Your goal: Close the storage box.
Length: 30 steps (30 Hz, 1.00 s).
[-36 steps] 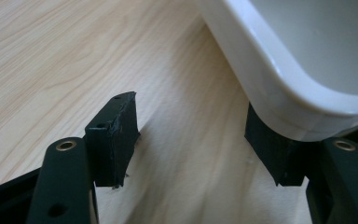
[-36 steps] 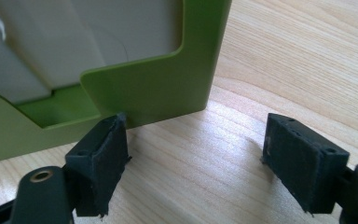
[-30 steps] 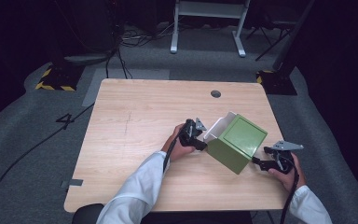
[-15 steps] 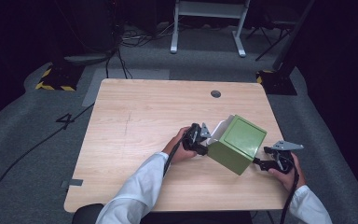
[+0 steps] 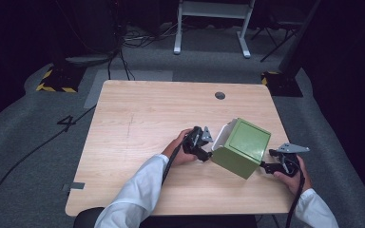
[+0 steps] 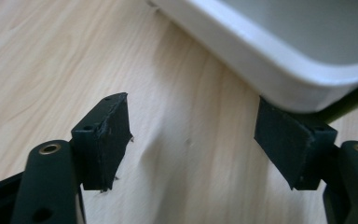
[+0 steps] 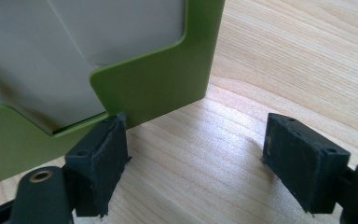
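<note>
High view: the green box (image 5: 241, 148) stands on the desk (image 5: 138, 118) near the right edge, closer to the near right corner than to the far one, and it lies between the two grippers. The left gripper (image 5: 200, 145) is just beside the box's left side, where a white inner part (image 5: 220, 137) comes out of the green shell. The right gripper (image 5: 269, 166) is at the lower right corner of the box.

In the left gripper view the jaws stand wide apart with bare wood between them; the white rounded rim (image 6: 261, 60) passes just above the right jaw, and whether it touches is hard to tell. In the right gripper view the jaws are also wide apart and clamp nothing; the green wall (image 7: 158, 88) comes down just at the tip of the left jaw, and a pale grey surface shows behind its cut-out.

The box is plain green with a flat top, and it sits turned at an angle to the desk edges.

The left hand (image 5: 178, 151) holds its gripper with the forearm in a white sleeve (image 5: 133, 194) coming from the near edge. The right hand (image 5: 290, 173) holds its gripper near the right edge, pointing left toward the box.
</note>
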Each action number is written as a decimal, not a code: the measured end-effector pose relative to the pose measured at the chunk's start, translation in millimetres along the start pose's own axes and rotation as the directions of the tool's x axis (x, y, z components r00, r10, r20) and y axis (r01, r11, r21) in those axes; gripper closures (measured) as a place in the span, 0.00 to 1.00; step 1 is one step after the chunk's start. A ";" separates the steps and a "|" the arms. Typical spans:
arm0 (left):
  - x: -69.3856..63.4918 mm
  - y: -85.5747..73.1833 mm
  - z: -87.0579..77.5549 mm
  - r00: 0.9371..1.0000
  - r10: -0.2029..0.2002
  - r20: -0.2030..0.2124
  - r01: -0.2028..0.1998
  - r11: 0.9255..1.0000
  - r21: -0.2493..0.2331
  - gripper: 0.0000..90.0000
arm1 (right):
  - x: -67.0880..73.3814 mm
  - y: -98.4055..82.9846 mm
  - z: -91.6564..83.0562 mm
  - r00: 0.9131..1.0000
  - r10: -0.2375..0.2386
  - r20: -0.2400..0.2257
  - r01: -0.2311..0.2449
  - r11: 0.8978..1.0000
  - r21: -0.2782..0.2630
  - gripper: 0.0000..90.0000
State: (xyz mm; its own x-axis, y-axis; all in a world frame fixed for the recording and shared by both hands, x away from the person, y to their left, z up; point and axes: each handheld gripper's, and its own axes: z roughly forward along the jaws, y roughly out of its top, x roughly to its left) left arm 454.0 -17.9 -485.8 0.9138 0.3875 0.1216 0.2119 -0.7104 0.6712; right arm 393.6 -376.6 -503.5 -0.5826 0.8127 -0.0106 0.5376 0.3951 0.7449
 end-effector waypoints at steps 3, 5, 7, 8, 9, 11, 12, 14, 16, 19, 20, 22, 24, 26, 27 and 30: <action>7.4 -6.0 -11.2 0.999 -0.030 -0.026 0.030 1.000 -0.009 0.26 | -0.1 0.0 0.0 1.000 -0.001 0.000 0.001 1.000 0.000 0.24; 12.2 -11.0 -20.0 0.998 -0.053 -0.036 0.052 0.998 -0.021 0.25 | 0.0 0.0 0.0 1.000 -0.001 0.001 0.001 1.000 0.000 0.24; 18.0 -17.0 -29.6 0.996 -0.074 -0.046 0.073 0.997 -0.028 0.24 | 0.0 0.0 0.0 1.000 0.000 0.000 0.000 1.000 0.000 0.24; 19.7 -19.1 -32.8 0.995 -0.081 -0.051 0.080 0.996 -0.027 0.23 | 0.0 0.0 0.0 1.000 0.000 0.001 0.000 1.000 0.000 0.24; 21.7 -21.9 -37.0 0.994 -0.087 -0.061 0.086 0.996 -0.027 0.22 | 0.0 0.0 0.0 1.000 -0.001 0.001 0.001 1.000 0.000 0.24; 24.6 -28.1 -45.6 0.993 -0.097 -0.074 0.095 0.995 -0.029 0.22 | 0.0 0.0 0.0 1.000 -0.001 0.001 0.001 1.000 0.000 0.24; 25.6 -31.4 -49.5 0.993 -0.092 -0.079 0.090 0.996 -0.028 0.20 | 0.0 0.0 0.0 1.000 0.000 0.000 0.000 1.000 0.000 0.24; 26.8 -37.8 -57.5 0.992 -0.089 -0.093 0.088 0.996 -0.013 0.19 | 0.0 -0.1 0.0 1.000 -0.001 0.001 0.001 1.000 0.000 0.24; 27.0 -45.0 -64.7 0.990 -0.088 -0.109 0.088 0.996 -0.005 0.19 | 0.0 -0.1 0.0 1.000 -0.001 0.001 0.001 1.000 0.000 0.24; 26.2 -56.1 -74.0 0.987 -0.092 -0.131 0.094 0.996 0.008 0.19 | 0.1 -0.1 0.0 1.000 0.000 0.001 0.000 1.000 -0.001 0.24; 25.4 -60.0 -77.0 0.986 -0.098 -0.138 0.101 0.995 0.016 0.19 | 0.0 -0.1 0.0 1.000 -0.001 0.001 0.001 1.000 0.000 0.24; 24.0 -68.0 -82.3 0.983 -0.090 -0.160 0.097 0.995 0.033 0.19 | 0.0 0.0 0.0 1.000 0.000 0.000 0.000 1.000 0.000 0.24; 22.3 -76.4 -87.8 0.979 -0.094 -0.183 0.102 0.994 0.038 0.19 | 0.0 0.0 0.0 1.000 0.001 0.000 -0.001 1.000 0.000 0.24; 21.5 -85.0 -93.9 0.974 -0.098 -0.205 0.110 0.993 0.048 0.20 | 0.0 0.0 0.0 1.000 0.001 0.000 -0.001 1.000 0.000 0.24; 21.4 -90.7 -97.2 0.972 -0.107 -0.211 0.119 0.992 0.047 0.21 | 0.0 0.0 0.0 1.000 0.001 0.000 -0.001 1.000 0.000 0.24; 21.4 -102.9 -103.9 0.965 -0.135 -0.226 0.149 0.988 0.045 0.21 | 0.0 0.0 0.0 1.000 0.001 0.000 -0.001 1.000 0.000 0.24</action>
State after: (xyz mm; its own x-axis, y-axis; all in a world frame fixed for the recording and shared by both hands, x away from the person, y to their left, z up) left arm 415.8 124.5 -476.2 0.7746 0.6026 0.1917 0.3612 -0.6704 0.6481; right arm 393.7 -376.7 -503.5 -0.5822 0.8130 -0.0099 0.5380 0.3944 0.7450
